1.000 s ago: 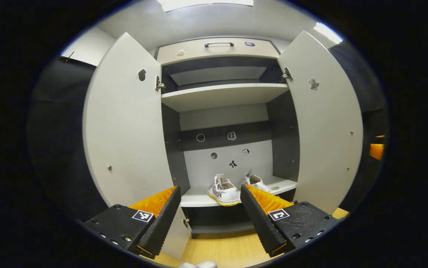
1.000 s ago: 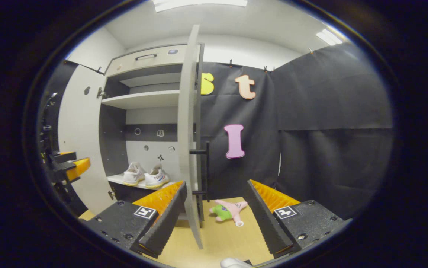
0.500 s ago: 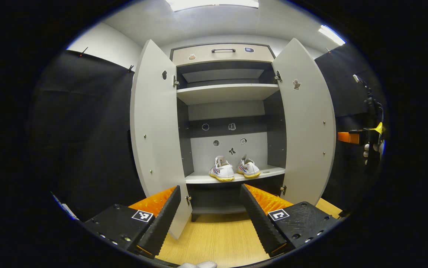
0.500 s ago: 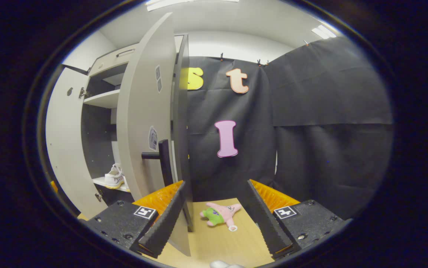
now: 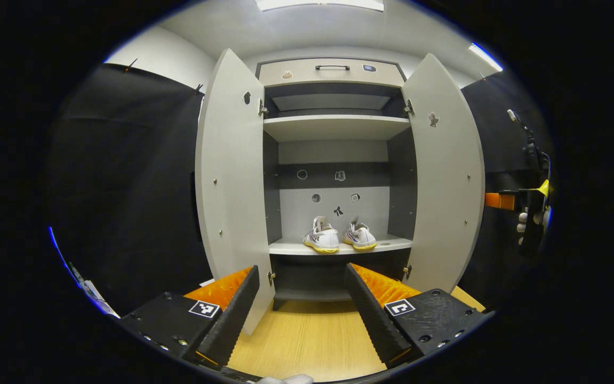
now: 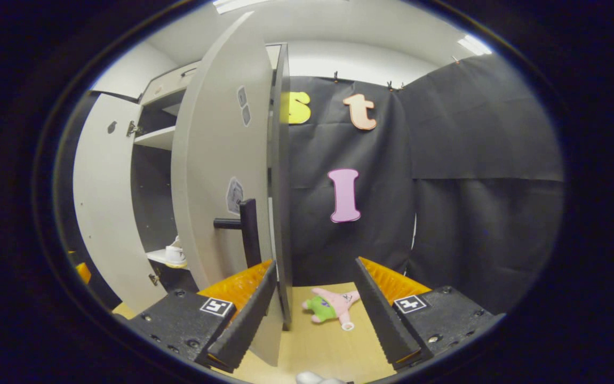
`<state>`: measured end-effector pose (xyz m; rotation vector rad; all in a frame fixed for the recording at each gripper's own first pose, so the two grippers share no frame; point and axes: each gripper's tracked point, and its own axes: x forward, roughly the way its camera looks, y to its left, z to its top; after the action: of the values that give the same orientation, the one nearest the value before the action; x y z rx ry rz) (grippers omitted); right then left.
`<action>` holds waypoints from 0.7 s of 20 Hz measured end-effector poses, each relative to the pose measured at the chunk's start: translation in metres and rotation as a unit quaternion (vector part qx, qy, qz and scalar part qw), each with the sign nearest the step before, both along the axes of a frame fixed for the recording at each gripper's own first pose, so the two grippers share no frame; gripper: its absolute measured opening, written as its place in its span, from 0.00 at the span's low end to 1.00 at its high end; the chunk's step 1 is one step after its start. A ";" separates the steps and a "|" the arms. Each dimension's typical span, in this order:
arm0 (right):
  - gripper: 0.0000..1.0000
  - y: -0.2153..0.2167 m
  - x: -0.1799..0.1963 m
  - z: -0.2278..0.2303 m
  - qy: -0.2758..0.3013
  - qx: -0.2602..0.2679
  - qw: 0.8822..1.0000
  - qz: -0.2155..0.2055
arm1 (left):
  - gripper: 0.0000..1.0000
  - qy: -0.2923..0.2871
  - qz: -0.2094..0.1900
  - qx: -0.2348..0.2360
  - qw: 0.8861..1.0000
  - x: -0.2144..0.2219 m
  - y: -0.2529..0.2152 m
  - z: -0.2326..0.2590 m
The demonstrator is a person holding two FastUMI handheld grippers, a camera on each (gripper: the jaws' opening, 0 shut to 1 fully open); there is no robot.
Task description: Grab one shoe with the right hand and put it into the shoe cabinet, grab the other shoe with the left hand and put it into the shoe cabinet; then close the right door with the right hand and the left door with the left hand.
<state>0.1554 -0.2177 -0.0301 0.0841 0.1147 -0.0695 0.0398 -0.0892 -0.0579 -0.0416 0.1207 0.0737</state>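
Observation:
Two white shoes, one (image 5: pixel 321 239) beside the other (image 5: pixel 360 236), stand on the lower shelf (image 5: pixel 290 248) of the shoe cabinet. Both doors stand wide: the left door (image 5: pixel 232 176) and the right door (image 5: pixel 445 176). My left gripper (image 5: pixel 301 312) is open and empty, well back from the cabinet over the floor. In the right gripper view, my right gripper (image 6: pixel 315 314) is open and empty, just behind the outer face of the right door (image 6: pixel 221 160), close to its black handle (image 6: pixel 245 229). A shoe's edge (image 6: pixel 175 256) peeks past that door. The right gripper (image 5: pixel 525 205) also appears far right in the left gripper view, held by a hand.
A pink and green star plush toy (image 6: pixel 331 309) lies on the wooden floor (image 6: pixel 317 341) by the right door. An upper shelf (image 5: pixel 336 127) and a drawer (image 5: pixel 333 72) top the cabinet. Black cloth walls stand on both sides.
My left gripper has pulled back from the cabinet, so the shoes look smaller. My right gripper has swung round behind the right door, whose handle side now faces it.

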 end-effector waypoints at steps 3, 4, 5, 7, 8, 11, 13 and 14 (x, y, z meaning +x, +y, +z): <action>0.95 0.035 0.003 0.001 0.000 -0.002 1.000 0.027 | 0.96 -0.001 0.002 0.005 1.000 0.000 0.007 0.002; 0.95 0.045 0.004 0.002 -0.002 -0.003 0.999 0.034 | 0.96 -0.002 0.003 0.005 1.000 0.000 0.010 0.003; 0.95 0.056 0.006 0.002 -0.002 -0.002 0.999 0.041 | 0.96 -0.001 0.005 0.006 1.000 -0.001 0.013 0.003; 0.95 0.078 0.011 0.002 -0.003 -0.001 0.998 0.061 | 0.96 -0.002 0.012 0.012 1.000 -0.003 0.022 0.005; 0.95 0.089 0.015 0.002 -0.002 0.001 0.998 0.069 | 0.96 0.000 0.014 0.013 1.000 -0.004 0.027 0.004; 0.95 0.115 0.022 0.004 -0.006 0.008 0.996 0.091 | 0.96 0.002 0.024 0.018 1.000 -0.009 0.040 0.003; 0.92 0.134 0.020 0.010 -0.011 0.018 0.994 0.112 | 0.96 0.001 0.029 0.019 0.999 -0.006 0.048 0.000; 0.94 0.138 0.019 0.010 -0.013 0.015 0.993 0.114 | 0.96 0.000 0.031 0.019 0.999 -0.006 0.052 0.000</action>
<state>0.1745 -0.0795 -0.0199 0.1010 0.0992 0.1610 0.0337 -0.0373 -0.0582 -0.0079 0.1186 0.1387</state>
